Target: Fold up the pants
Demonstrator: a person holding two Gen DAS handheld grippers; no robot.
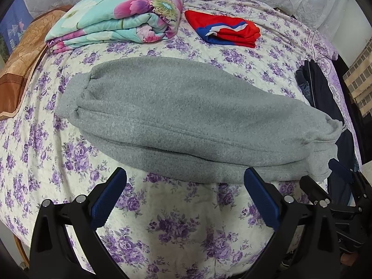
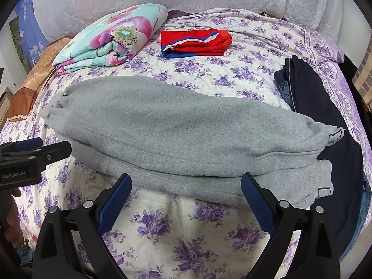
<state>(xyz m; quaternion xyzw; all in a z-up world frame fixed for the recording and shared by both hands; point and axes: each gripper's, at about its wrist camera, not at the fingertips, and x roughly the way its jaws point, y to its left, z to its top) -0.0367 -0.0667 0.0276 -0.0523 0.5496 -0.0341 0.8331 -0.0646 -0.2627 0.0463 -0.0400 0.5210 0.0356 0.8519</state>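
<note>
Grey fleece pants (image 1: pixel 176 118) lie folded lengthwise across the bed, leg on leg, cuffs at the left, waistband at the right; they also show in the right wrist view (image 2: pixel 176 130). My left gripper (image 1: pixel 184 174) is open and empty, just short of the pants' near edge. My right gripper (image 2: pixel 186 181) is open and empty, its fingertips at the pants' near edge. The right gripper shows at the right edge of the left wrist view (image 1: pixel 330 181); the left gripper shows at the left edge of the right wrist view (image 2: pixel 41 148).
The bed has a purple-flowered quilt (image 1: pixel 176 227). A folded floral blanket (image 1: pixel 121 16) and a folded red and blue garment (image 1: pixel 225 31) lie at the back. Dark clothes (image 2: pixel 325 116) are piled at the right, partly under the waistband. A brown pillow (image 1: pixel 21 69) is at the left.
</note>
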